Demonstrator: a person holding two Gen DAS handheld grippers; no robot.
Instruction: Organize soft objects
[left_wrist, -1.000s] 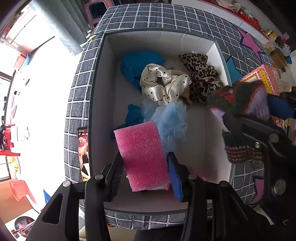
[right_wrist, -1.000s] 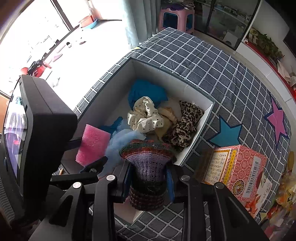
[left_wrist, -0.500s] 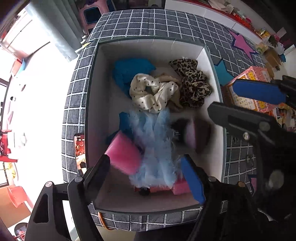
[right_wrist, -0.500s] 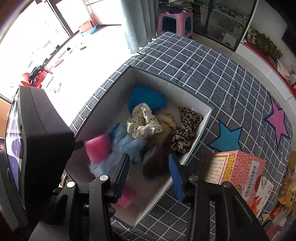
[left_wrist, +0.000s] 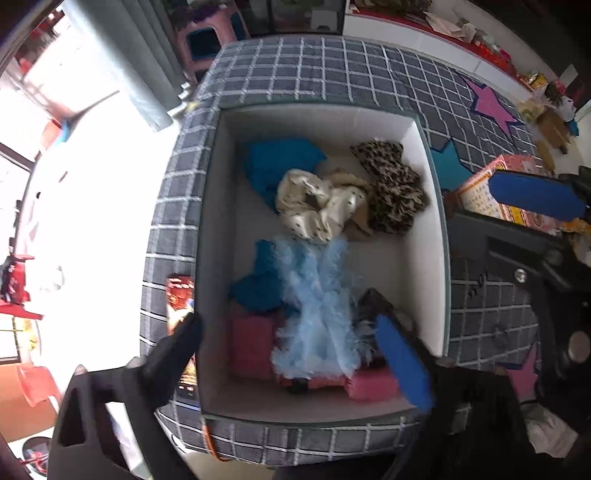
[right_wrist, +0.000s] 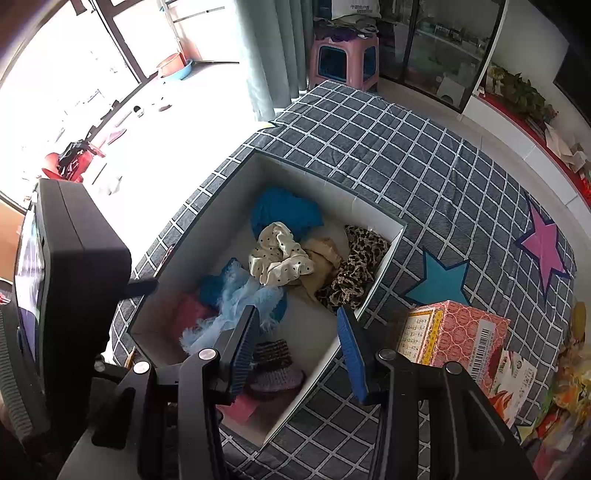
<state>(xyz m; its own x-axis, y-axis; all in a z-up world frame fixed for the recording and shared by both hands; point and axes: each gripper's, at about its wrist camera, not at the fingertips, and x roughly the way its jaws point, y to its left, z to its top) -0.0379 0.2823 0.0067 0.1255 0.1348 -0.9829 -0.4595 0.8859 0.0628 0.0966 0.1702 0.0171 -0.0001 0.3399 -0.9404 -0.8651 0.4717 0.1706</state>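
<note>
Both the left claw (left_wrist: 295, 354) and right claw (right_wrist: 295, 354) now gape wide, empty; sponge (left_wrist: 251, 345) and knitted hat (right_wrist: 273, 363) have dropped into the box (left_wrist: 424, 266).

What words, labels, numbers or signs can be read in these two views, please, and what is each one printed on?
No text can be read with confidence.
Pink carton: a barcode and rows of small print on its pale end panel, too small to read.
Packet leaning beside the carton: a green logo and small print, blurred.
Red packet outside the white box: printing is blurred.
Screen behind the left tool: seen edge-on, unreadable.
</note>
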